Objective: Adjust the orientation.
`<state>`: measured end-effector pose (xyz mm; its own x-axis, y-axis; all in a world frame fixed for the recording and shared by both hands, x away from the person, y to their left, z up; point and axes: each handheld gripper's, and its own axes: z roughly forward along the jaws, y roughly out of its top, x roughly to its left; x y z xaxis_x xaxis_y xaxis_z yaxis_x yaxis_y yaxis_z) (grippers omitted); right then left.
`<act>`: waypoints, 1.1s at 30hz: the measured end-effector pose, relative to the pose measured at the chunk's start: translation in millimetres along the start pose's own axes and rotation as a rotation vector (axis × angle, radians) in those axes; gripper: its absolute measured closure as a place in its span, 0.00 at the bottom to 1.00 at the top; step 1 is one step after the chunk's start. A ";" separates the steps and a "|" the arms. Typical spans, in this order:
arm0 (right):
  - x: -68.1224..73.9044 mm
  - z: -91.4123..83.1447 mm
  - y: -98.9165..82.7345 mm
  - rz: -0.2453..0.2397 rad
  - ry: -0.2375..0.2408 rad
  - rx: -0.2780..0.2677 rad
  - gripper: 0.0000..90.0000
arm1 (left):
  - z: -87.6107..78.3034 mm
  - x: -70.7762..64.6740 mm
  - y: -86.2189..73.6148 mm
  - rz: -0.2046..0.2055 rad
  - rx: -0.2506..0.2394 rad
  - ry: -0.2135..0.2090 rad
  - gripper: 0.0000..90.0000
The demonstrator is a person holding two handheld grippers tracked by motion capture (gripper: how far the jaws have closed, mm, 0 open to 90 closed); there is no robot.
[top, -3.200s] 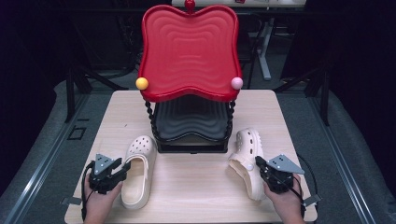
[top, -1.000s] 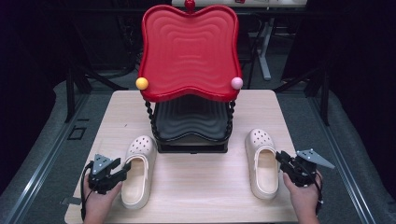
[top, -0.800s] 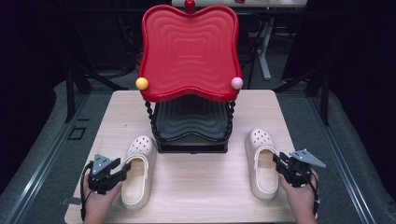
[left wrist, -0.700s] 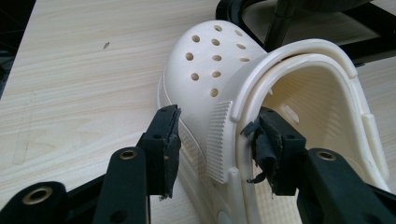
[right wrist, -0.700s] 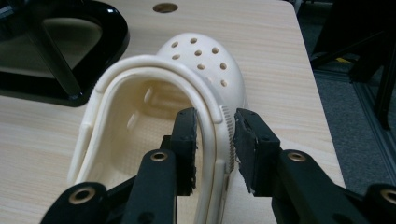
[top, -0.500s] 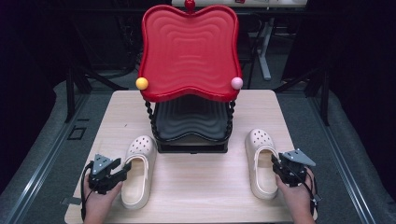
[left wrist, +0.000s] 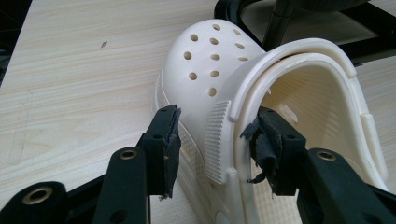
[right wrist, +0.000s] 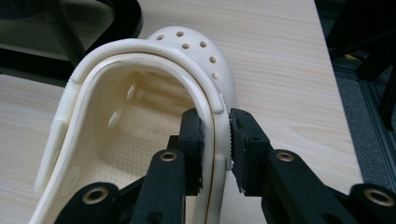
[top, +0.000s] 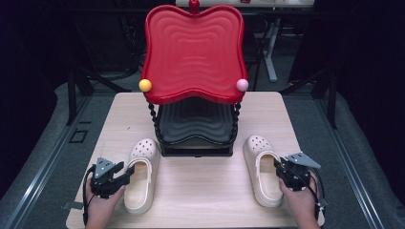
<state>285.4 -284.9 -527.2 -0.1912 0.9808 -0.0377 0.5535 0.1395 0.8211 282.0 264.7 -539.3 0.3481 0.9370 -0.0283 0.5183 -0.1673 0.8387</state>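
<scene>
Two cream clogs lie sole-down on the wooden table (top: pixel 200 191), toes pointing away from me. My left gripper (top: pixel 125 172) (left wrist: pixel 215 140) is at the left clog (top: pixel 141 179) (left wrist: pixel 210 60). It is open, with one jaw outside the side wall and one inside the opening. My right gripper (top: pixel 279 167) (right wrist: pixel 215 135) is at the right clog (top: pixel 261 169) (right wrist: pixel 140 107). Its jaws are shut on the clog's outer side wall, one pad inside and one outside.
A two-tier stand rises at the middle of the table between the clogs, with a red wavy tray (top: pixel 193 52) on top and a black tray (top: pixel 196 124) below. A yellow ball (top: pixel 145 85) and a pink ball (top: pixel 242 85) cap its front corners. Dark floor surrounds the table.
The right clog, earlier tilted in my right gripper, now lies flat. The right gripper drew off to the right, came back and shut on its side wall. The left gripper has stayed put.
</scene>
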 end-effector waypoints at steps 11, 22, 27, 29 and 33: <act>27.5 -1.3 1.0 -0.001 0.017 0.018 0.82 | -0.6 0.0 0.2 -0.001 -0.001 0.000 0.59; 31.5 -3.7 -2.2 -0.031 0.035 0.016 0.76 | -4.3 -1.3 2.2 0.016 -0.015 0.010 0.59; 32.0 -7.7 -0.7 -0.075 0.037 -0.010 0.72 | -7.1 -1.8 4.4 0.007 -0.021 -0.011 0.60; 32.3 -9.3 -0.2 -0.089 0.038 -0.020 0.72 | -8.9 -2.8 5.2 0.011 -0.029 -0.009 0.60; 34.5 -9.6 0.0 -0.122 0.040 -0.035 0.72 | -10.7 -6.7 7.0 0.033 -0.035 -0.009 0.62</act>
<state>271.1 -252.4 -523.0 -0.2884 0.9504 -0.1163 0.4954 0.2520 0.8313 274.9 260.5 -527.4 0.3717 0.9283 -0.0055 0.4788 -0.1866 0.8578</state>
